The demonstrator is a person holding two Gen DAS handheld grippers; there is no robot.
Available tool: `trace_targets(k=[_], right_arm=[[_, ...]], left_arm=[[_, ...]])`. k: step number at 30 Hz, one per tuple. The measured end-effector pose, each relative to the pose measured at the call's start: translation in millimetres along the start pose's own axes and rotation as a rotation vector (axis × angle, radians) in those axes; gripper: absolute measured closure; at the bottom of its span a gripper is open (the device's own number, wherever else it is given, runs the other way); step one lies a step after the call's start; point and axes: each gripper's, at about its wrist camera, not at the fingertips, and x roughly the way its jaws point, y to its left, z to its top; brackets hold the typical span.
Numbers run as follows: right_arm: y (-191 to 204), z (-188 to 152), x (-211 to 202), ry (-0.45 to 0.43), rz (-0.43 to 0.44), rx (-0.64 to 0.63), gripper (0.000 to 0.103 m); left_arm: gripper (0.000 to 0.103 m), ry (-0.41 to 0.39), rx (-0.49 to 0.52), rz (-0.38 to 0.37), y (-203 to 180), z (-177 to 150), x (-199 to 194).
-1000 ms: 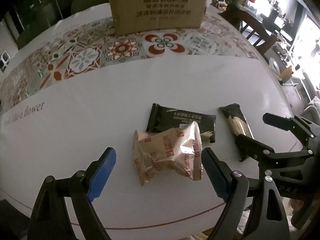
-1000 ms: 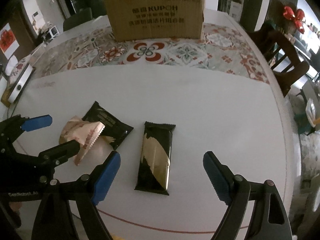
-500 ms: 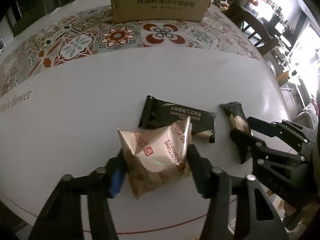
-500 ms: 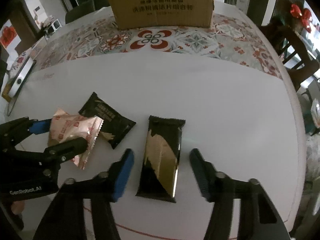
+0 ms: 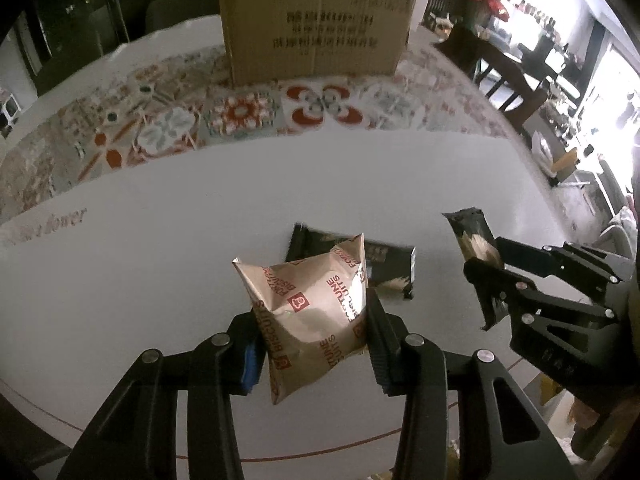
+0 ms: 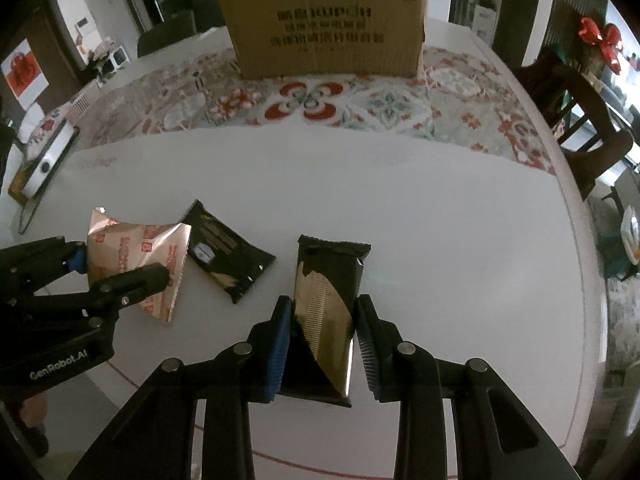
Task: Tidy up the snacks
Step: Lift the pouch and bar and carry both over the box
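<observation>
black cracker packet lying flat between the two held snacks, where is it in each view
Left wrist view: the black cracker packet lies just right of centre, partly hidden behind the pink biscuit bag.
Right wrist view: the packet lies left of centre, between the biscuit bag and the black-and-gold bar.
Shared landmark: the cardboard box at the table's far side, top centre in both.
</observation>
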Motion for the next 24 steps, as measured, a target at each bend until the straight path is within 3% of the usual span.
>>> trace_targets(k=[7, 24], right_arm=[[1, 18, -31, -0.083, 0.02, 0.009, 0.07], [-2, 103, -97, -0.368, -0.006, 0.014, 0.07]], left_arm=[[0.06, -0.095, -0.01, -0.02, -1, 23, -32], [0.06, -0.373, 0.033, -0.01, -1, 108, -102]])
